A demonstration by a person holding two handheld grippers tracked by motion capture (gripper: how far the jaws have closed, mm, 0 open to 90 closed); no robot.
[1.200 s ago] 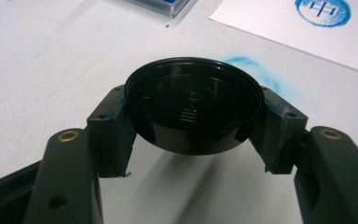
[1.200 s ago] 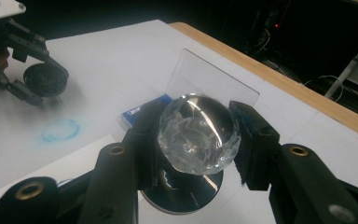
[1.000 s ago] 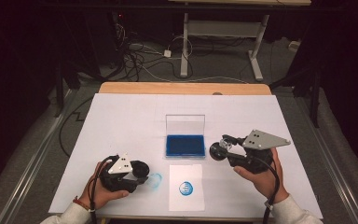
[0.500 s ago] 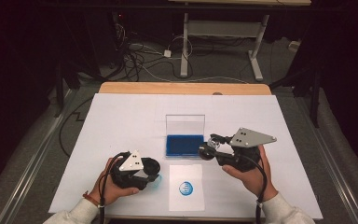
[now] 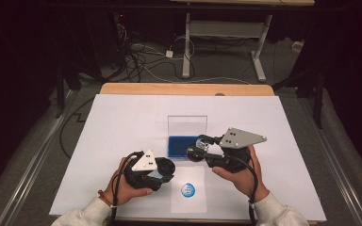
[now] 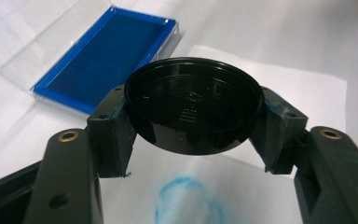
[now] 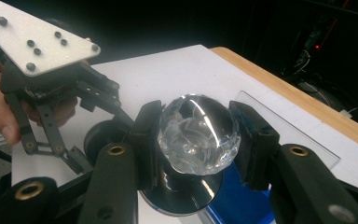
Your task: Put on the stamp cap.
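A: At five o'clock from the blue ink pad (image 5: 183, 146), your right gripper (image 5: 199, 149) is clamped on the stamp's clear faceted knob (image 7: 198, 133); its round base sits just over the pad's near corner.

B: And your left gripper (image 5: 166, 168)?

A: At seven o'clock from the pad, closed on a black round cap (image 6: 194, 103), hollow side toward its camera, held above the white sheet (image 5: 188, 203). A blue ring print (image 5: 188, 189) marks that sheet on the counter (image 5: 122, 117).
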